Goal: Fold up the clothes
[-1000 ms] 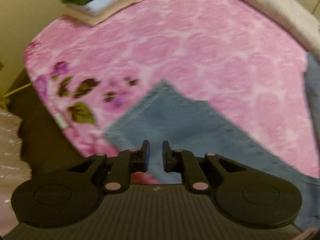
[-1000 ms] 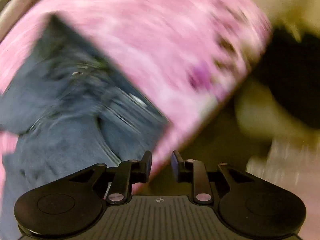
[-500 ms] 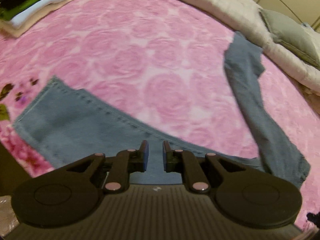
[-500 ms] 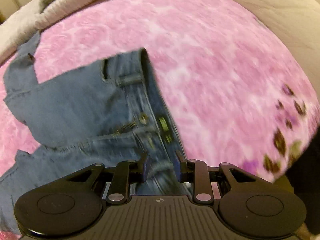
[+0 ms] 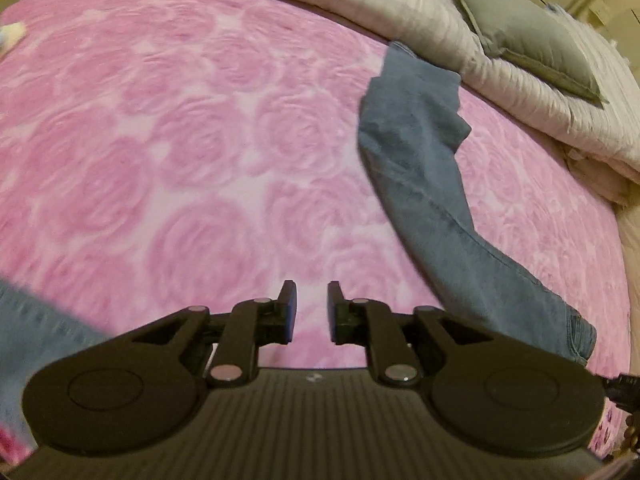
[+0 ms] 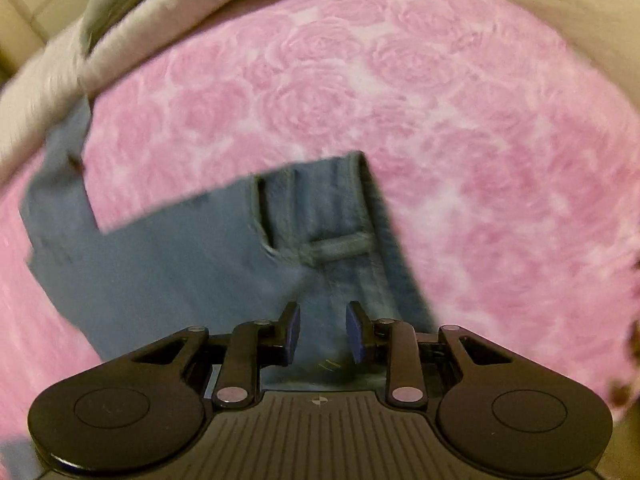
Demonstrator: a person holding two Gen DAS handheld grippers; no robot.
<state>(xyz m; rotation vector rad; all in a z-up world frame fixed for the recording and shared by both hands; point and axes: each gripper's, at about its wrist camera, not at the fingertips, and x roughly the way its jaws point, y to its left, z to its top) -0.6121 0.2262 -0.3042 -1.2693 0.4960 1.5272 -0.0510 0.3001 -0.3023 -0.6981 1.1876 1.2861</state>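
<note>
With the blue denim jeans (image 6: 168, 264) sprawled on the pink rose-patterned bed (image 6: 460, 128), I aim my empty, parted right hand-held gripper (image 6: 323, 330) squarely at what looks like the waistband, while my left hand-held gripper (image 5: 308, 307), jaws just opening on nothing, seeks a leg.

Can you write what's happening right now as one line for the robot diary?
step: fold clothes | item: blue denim jeans spread on pink rose-patterned blanket | left gripper: jaws just opening, nothing between | right gripper: open over jeans waistband
</note>
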